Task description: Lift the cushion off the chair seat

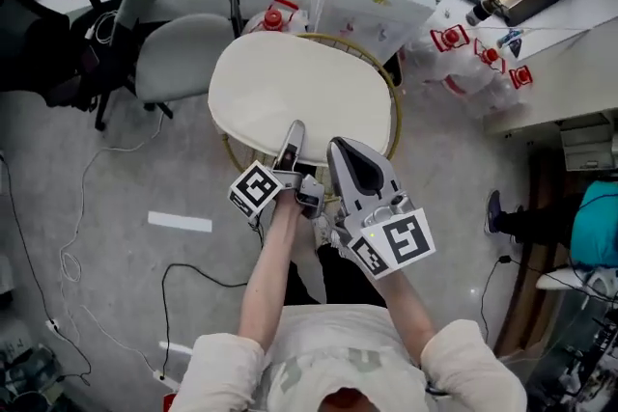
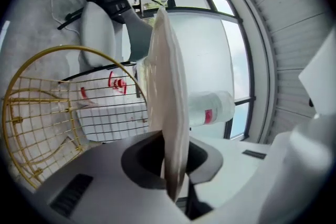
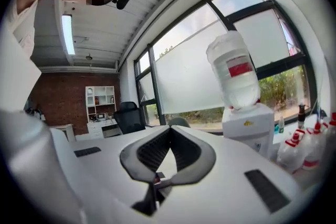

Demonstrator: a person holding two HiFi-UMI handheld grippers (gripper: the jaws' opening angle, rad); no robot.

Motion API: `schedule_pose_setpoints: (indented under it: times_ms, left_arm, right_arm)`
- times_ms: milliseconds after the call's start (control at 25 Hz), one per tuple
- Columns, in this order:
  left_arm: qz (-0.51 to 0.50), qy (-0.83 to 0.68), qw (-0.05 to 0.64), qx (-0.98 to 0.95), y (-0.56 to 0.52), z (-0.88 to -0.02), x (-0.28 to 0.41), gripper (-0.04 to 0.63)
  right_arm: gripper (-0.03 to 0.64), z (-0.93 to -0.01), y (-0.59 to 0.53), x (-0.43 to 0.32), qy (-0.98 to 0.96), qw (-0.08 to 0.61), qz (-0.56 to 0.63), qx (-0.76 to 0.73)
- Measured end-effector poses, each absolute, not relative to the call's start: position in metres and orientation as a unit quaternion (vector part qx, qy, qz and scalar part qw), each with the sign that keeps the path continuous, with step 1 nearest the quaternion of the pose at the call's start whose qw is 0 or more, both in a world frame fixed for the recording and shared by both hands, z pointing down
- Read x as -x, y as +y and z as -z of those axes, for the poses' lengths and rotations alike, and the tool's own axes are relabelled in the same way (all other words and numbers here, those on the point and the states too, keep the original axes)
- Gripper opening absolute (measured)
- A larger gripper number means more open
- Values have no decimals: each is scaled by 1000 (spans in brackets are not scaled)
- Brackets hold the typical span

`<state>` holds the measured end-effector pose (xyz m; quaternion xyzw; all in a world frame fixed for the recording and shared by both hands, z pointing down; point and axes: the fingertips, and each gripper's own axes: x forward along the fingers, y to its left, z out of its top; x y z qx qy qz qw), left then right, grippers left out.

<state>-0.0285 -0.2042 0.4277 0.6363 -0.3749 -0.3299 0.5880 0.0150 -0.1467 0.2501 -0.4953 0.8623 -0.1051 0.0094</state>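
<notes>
The cushion [image 1: 299,92] is pinched at its near edge by the left gripper [image 1: 293,135], extending away above the chair [image 1: 394,106] (apparently clear of it); the right gripper [image 1: 343,154] is pressed together, empty, alongside.

Setting: an office-type workroom. Evidence: a water dispenser [image 3: 247,124] carrying an inverted bottle [image 3: 233,73] stands against a wall of large dark-framed windows [image 3: 184,78], with spare red-capped water jugs [image 1: 473,53] grouped on the floor beside it. Seating is mixed: a grey shell chair [image 1: 179,14], a black swivel chair [image 3: 128,119] and a gold wire chair [image 2: 37,97]. The far end has a brick wall [image 3: 55,99] with a white shelf unit [image 3: 101,98] and a low desk-like unit below it. A tube light [image 3: 68,34] hangs from a panelled ceiling. The grey hard floor [image 1: 116,304] carries loose cables [image 1: 77,198] and a strip of pale tape [image 1: 180,222].
</notes>
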Motion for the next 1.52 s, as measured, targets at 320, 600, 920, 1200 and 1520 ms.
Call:
schedule_pose_setpoints:
  times_ms: [320,600,920,1200,1520]
  left_arm:
    - [346,-376,416,-752,-243,-217,31,46]
    - [337,-406,264,-807,-225,-89,37,46]
    - [291,-432,145,-841,-192,-29,27,46]
    - [226,-496,11,-838,-165,-14,32,46]
    - [116,-568,-105,-808,-151,-25,27,46]
  right_arm:
    - [15,-106,-173,-45,835,93,-3,543]
    - [15,-40,-152,-58,809,98,-107,570]
    - [15,-10,-136,-76,778,85,-185,594]
    - [15,-20,-129,-92,769,62,-180,611]
    - [15,-36,-128,-119,757,72,-134,635]
